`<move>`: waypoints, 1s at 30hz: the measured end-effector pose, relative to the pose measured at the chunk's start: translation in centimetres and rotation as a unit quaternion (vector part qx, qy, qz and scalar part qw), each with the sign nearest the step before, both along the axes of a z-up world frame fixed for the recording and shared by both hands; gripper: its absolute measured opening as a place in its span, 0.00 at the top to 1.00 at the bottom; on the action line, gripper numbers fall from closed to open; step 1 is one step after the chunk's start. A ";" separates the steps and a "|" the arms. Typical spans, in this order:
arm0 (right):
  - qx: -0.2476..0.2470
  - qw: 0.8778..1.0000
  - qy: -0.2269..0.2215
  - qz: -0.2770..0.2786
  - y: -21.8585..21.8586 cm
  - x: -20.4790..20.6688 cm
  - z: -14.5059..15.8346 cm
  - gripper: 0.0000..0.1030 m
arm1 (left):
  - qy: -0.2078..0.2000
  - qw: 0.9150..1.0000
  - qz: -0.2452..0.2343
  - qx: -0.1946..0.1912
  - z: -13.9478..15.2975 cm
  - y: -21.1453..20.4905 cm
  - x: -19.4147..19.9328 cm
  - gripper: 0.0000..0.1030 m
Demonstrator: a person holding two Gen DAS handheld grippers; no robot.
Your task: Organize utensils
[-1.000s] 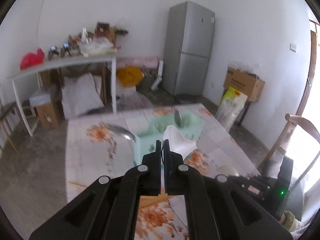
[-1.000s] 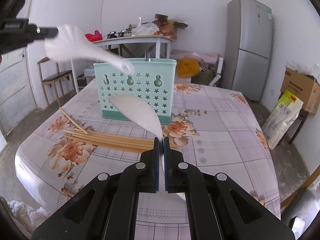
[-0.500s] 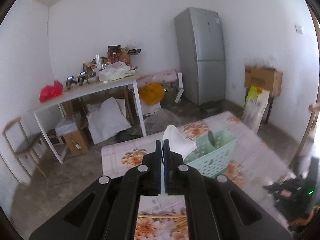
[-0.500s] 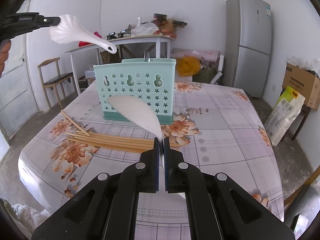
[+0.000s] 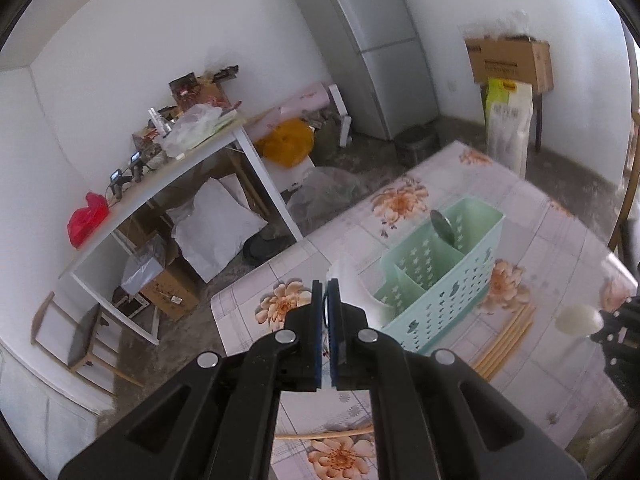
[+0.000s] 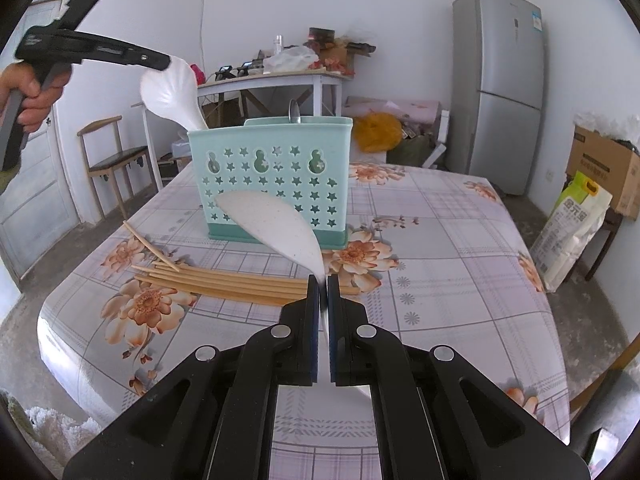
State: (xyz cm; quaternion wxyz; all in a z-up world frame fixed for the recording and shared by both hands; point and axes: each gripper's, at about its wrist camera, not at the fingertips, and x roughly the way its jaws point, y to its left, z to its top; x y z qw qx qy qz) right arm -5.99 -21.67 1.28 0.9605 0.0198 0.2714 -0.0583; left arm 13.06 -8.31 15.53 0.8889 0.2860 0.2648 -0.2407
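Note:
A mint green utensil holder (image 6: 276, 184) with star holes stands on the floral table; it also shows in the left wrist view (image 5: 444, 280). A metal spoon (image 6: 295, 111) stands in it. My left gripper (image 5: 330, 292) is shut on a white soup spoon (image 6: 170, 94) by its bowl, held above the holder's left end with the handle pointing down into it. My right gripper (image 6: 323, 284) is shut on a white rice paddle (image 6: 272, 224), held above the table in front of the holder. Several wooden chopsticks (image 6: 224, 280) lie on the table.
The table's floral cloth (image 6: 440, 248) spreads to the right of the holder. One loose chopstick (image 5: 320, 435) lies near the table's front edge in the left wrist view. A chair (image 6: 114, 160), a cluttered white side table (image 6: 276, 80) and a fridge (image 6: 498, 88) stand beyond.
My left gripper has swung the white soup spoon over and tipped its handle down at the holder's left end. The right gripper with the rice paddle has hardly moved.

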 end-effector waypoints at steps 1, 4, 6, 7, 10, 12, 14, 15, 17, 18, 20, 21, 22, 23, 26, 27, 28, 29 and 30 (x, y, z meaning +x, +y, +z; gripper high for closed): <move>0.001 1.000 0.000 0.000 0.0 0.0 0.0 0.98 | 0.002 1.000 0.000 0.001 -0.1 -0.3 0.3 0.98; 0.002 1.000 0.000 0.000 0.0 0.1 -0.1 0.98 | 0.017 1.000 -0.004 -0.013 -0.2 -1.1 1.3 0.97; 0.003 1.000 0.000 0.001 0.0 0.1 -0.1 0.98 | 0.027 0.999 -0.006 -0.038 -0.2 -1.2 1.9 0.97; 0.004 1.000 0.000 0.001 0.0 0.1 -0.2 0.98 | 0.035 0.998 -0.008 -0.055 -0.2 -1.3 2.1 0.97; 0.004 1.000 0.001 0.001 0.0 0.1 -0.2 0.98 | 0.062 0.992 -0.001 -0.110 -0.2 -0.7 3.2 0.67; 0.004 1.000 0.001 0.001 0.0 0.1 -0.2 0.98 | 0.058 0.988 0.014 -0.141 0.0 -0.1 3.4 0.50; 0.005 1.000 0.001 0.000 0.0 0.1 -0.2 0.98 | 0.050 0.985 0.020 -0.167 0.3 0.6 3.2 0.40; 0.005 1.000 0.001 0.000 0.0 0.1 -0.2 0.98 | 0.045 0.983 0.024 -0.176 0.5 0.9 3.1 0.34; 0.007 1.000 0.001 0.000 -0.1 0.1 -0.1 0.98 | 0.035 0.980 0.033 -0.195 0.6 1.7 2.5 0.27; 0.008 1.000 0.001 -0.001 -0.1 0.2 -0.1 0.98 | 0.032 0.978 0.037 -0.201 0.6 2.1 2.3 0.22; 0.009 1.000 0.001 -0.003 -0.2 0.3 -0.1 0.98 | 0.031 0.975 0.043 -0.215 0.3 2.9 1.5 0.17; 0.008 1.000 0.002 -0.004 -0.2 0.3 -0.1 0.98 | 0.032 0.974 0.044 -0.221 0.1 3.3 1.2 0.14; 0.008 1.000 0.001 -0.005 -0.2 0.3 0.0 0.98 | 0.035 0.972 0.045 -0.228 -0.2 3.8 0.8 0.12; 0.008 1.000 0.001 -0.007 -0.2 0.2 0.0 0.98 | 0.039 0.970 0.047 -0.235 -0.7 4.3 0.3 0.10; 0.012 1.000 -0.001 -0.012 -0.3 0.1 0.2 0.98 | 0.058 0.965 0.054 -0.248 -2.5 5.6 -0.9 0.07; 0.014 1.000 -0.002 -0.014 -0.4 0.1 0.2 0.98 | 0.063 0.964 0.056 -0.251 -2.9 6.1 -1.1 0.06; 0.019 1.000 -0.003 -0.014 -0.4 0.1 0.3 0.98 | 0.069 0.962 0.058 -0.256 -3.4 6.6 -1.4 0.06; 0.023 1.000 -0.004 -0.014 -0.5 0.1 0.3 0.98 | 0.080 0.960 0.062 -0.263 -4.2 7.0 -1.7 0.06; 0.027 1.000 -0.005 -0.013 -0.5 0.1 0.4 0.98 | 0.089 0.957 0.065 -0.267 -4.8 7.2 -2.0 0.06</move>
